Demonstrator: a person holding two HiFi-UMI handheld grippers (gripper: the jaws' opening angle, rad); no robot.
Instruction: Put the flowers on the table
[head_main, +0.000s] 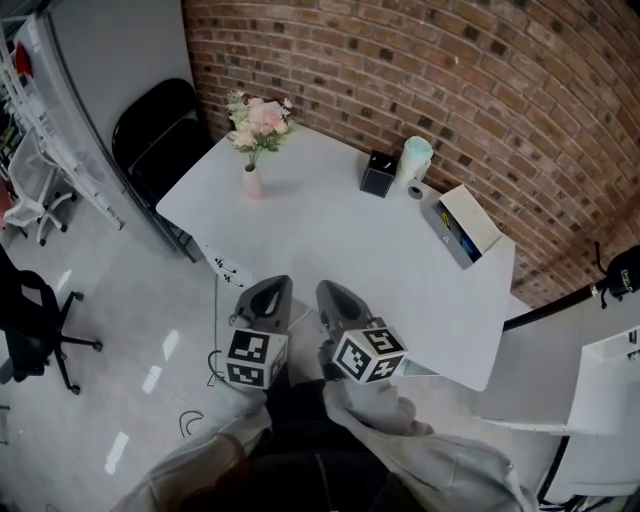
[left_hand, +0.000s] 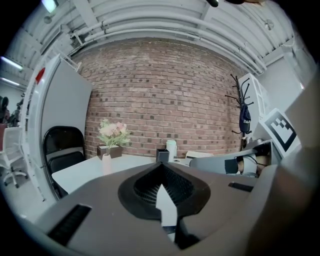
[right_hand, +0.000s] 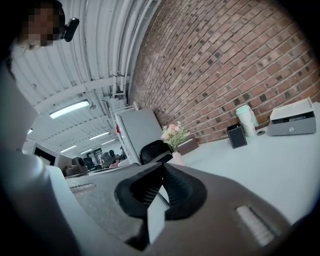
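The flowers (head_main: 256, 122), pink and white in a small pink vase (head_main: 252, 183), stand upright on the white table (head_main: 330, 250) near its far left corner. Both grippers hover side by side at the table's near edge, well short of the vase. My left gripper (head_main: 273, 292) is shut with nothing between its jaws, and so is my right gripper (head_main: 334, 297). In the left gripper view the flowers (left_hand: 112, 132) show far ahead to the left of the gripper (left_hand: 161, 167). The right gripper view has the flowers (right_hand: 173, 134) just above the gripper (right_hand: 161, 169).
A black box (head_main: 378, 173), a mint cup (head_main: 415, 158) and a white box-shaped device (head_main: 465, 225) sit along the table's far right side by the brick wall. A black folding chair (head_main: 160, 125) stands behind the table's left corner. An office chair (head_main: 30, 325) is on the floor at left.
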